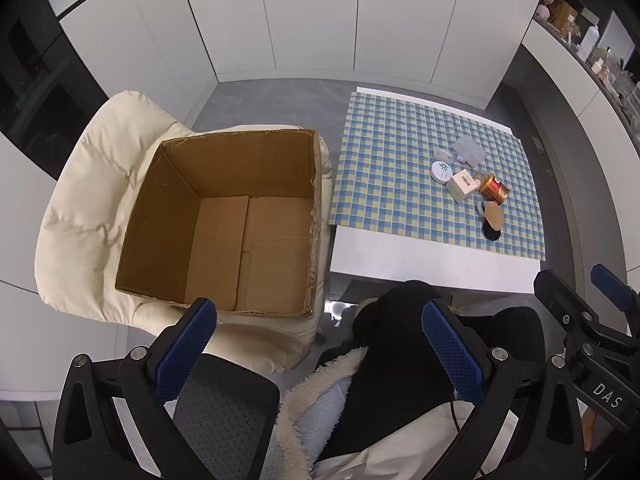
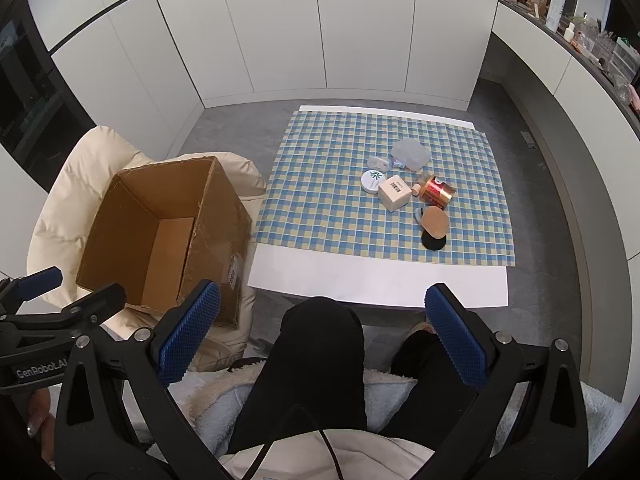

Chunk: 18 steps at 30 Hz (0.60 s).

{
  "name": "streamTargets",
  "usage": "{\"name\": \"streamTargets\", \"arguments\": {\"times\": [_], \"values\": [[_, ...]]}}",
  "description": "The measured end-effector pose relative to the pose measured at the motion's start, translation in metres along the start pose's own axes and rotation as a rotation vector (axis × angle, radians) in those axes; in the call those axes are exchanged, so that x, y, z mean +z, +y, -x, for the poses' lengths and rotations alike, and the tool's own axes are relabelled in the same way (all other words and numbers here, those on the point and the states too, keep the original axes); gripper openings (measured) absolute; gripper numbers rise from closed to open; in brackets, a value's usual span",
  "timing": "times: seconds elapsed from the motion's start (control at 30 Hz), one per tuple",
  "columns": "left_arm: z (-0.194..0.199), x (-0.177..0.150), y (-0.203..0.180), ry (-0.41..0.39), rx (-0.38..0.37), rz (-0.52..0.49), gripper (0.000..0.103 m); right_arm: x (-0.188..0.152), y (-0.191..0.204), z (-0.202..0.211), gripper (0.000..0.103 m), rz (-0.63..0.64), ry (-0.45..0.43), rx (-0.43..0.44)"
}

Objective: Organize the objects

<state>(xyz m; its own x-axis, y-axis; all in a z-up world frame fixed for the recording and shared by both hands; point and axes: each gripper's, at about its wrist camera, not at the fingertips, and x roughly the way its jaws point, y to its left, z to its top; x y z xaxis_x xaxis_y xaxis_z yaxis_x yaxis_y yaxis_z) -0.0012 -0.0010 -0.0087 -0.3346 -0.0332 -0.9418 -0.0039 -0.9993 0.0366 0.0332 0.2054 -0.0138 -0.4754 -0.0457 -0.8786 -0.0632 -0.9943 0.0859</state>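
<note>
An empty cardboard box (image 1: 224, 224) (image 2: 164, 236) stands open on a cream cushioned seat (image 1: 88, 208). On the low table's checked cloth (image 2: 332, 184) lies a small pile: a white cube box (image 2: 394, 195), a round white tin (image 2: 373, 181), a red can (image 2: 438, 194) on its side, a clear plastic box (image 2: 410, 154), a tan puff (image 2: 435, 222) and a black puff (image 2: 434, 242). My left gripper (image 1: 320, 344) is open above the seat's front and the person's knee. My right gripper (image 2: 322, 332) is open above the person's legs, well short of the pile.
The person's black-trousered legs (image 2: 320, 360) and a fleecy coat (image 1: 312, 400) fill the foreground. White cupboard doors (image 2: 320, 28) line the far wall. A cluttered shelf (image 2: 580, 28) runs along the right. Grey floor (image 1: 272, 100) surrounds the white table (image 2: 380, 280).
</note>
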Motion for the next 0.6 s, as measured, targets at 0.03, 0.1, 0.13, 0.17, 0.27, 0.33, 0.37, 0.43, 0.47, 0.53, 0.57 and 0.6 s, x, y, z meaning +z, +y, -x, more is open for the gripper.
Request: {"name": "streamTargets", "arguments": {"times": [0.03,0.1,0.13,0.17,0.27,0.33,0.37,0.43,0.47,0.53,0.57,0.6], "values": [[-0.0014,-0.0001,-0.0004,0.005,-0.003,-0.004,0.103,-0.0017,-0.0001,-0.0007,0.103,0.0,-0.001,-0.001],[-0.0029,-0.0005,-0.0019,0.01,-0.005,-0.009,0.103,-0.0018,-0.0008,-0.0006,0.103,0.0,-0.003,-0.006],[-0.0039,-0.0011,-0.0031,0.012,-0.004,-0.013,0.103,-0.0017,-0.0011,-0.0007,0.103,-0.001,-0.004,-0.007],[-0.0041,-0.0013,-0.0038,0.012,-0.002,-0.015,0.103,-0.0018,-0.0015,-0.0011,0.103,-0.002,-0.003,-0.006],[-0.0035,-0.0008,-0.0056,0.009,0.001,-0.023,0.103,-0.0016,-0.0036,-0.0031,0.103,-0.011,0.001,-0.002],[-0.0046,0.0001,-0.0052,0.01,-0.001,-0.025,0.103,-0.0017,-0.0042,-0.0032,0.103,-0.014,-0.003,-0.013],[-0.0053,0.001,-0.0048,0.013,-0.002,-0.025,0.103,-0.0013,-0.0044,-0.0028,0.103,-0.013,-0.006,-0.018],[-0.0067,0.0013,-0.004,0.018,-0.008,-0.026,0.103,-0.0014,-0.0042,-0.0028,0.103,-0.011,-0.008,-0.02],[-0.0068,0.0011,-0.0043,0.019,-0.01,-0.027,0.103,-0.0012,-0.0042,-0.0028,0.103,-0.012,-0.007,-0.016],[-0.0068,-0.0002,-0.0046,0.019,-0.013,-0.03,0.103,-0.0013,-0.0036,-0.0029,0.103,-0.011,-0.005,-0.01],[-0.0066,-0.0003,-0.0048,0.019,-0.013,-0.031,0.103,-0.0013,-0.0031,-0.0031,0.103,-0.009,-0.005,-0.01],[-0.0064,-0.0005,-0.0049,0.018,-0.012,-0.031,0.102,-0.0011,-0.0025,-0.0035,0.103,-0.006,-0.002,-0.01]]}}
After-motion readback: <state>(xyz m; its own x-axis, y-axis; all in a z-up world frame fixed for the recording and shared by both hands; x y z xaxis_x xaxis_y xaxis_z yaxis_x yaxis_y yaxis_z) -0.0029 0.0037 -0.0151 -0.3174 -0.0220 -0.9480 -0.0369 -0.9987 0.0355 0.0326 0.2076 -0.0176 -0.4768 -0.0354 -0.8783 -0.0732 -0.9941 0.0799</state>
